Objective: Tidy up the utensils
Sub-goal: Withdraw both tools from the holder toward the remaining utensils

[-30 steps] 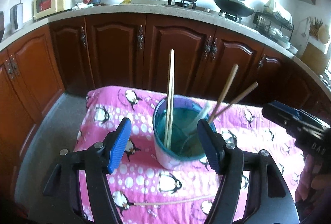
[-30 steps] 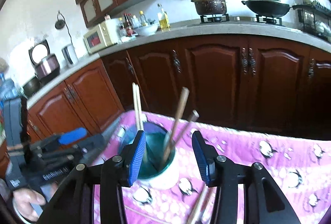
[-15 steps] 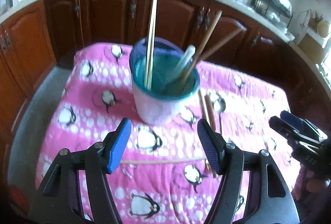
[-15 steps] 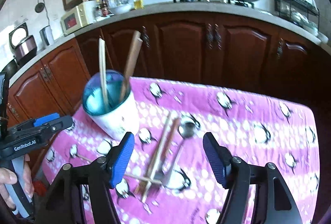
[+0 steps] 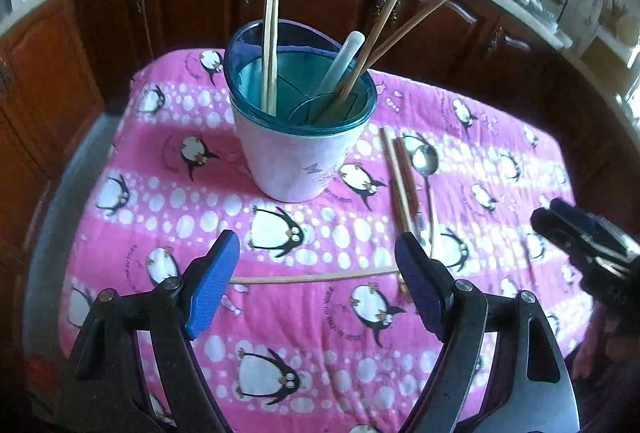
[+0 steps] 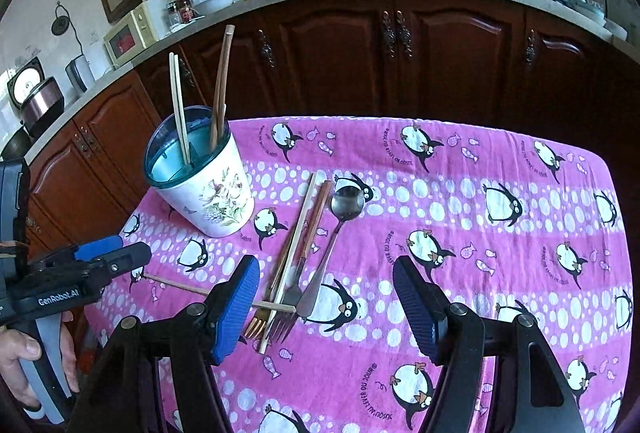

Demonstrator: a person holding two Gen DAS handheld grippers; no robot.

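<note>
Your left wrist view is looking steeply down, close in, with the utensil cup (image 5: pixel 300 129) at upper centre. Your right wrist view is looking down from further right, the cup (image 6: pixel 200 177) at left. Both are sharing the penguin cloth (image 5: pixel 320 313) and cabinets (image 6: pixel 440 53) behind.

The cloth (image 6: pixel 460 193) is pink with white dots and black-and-white penguins. The cup (image 6: pixel 208 193) is white with flowers and a teal rim; the pads (image 6: pixel 236 307) are blue.

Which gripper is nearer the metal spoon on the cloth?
Right. The right gripper hovers just short of the spoon's handle end; the left gripper, jaws opening, sits off to its side.
</note>
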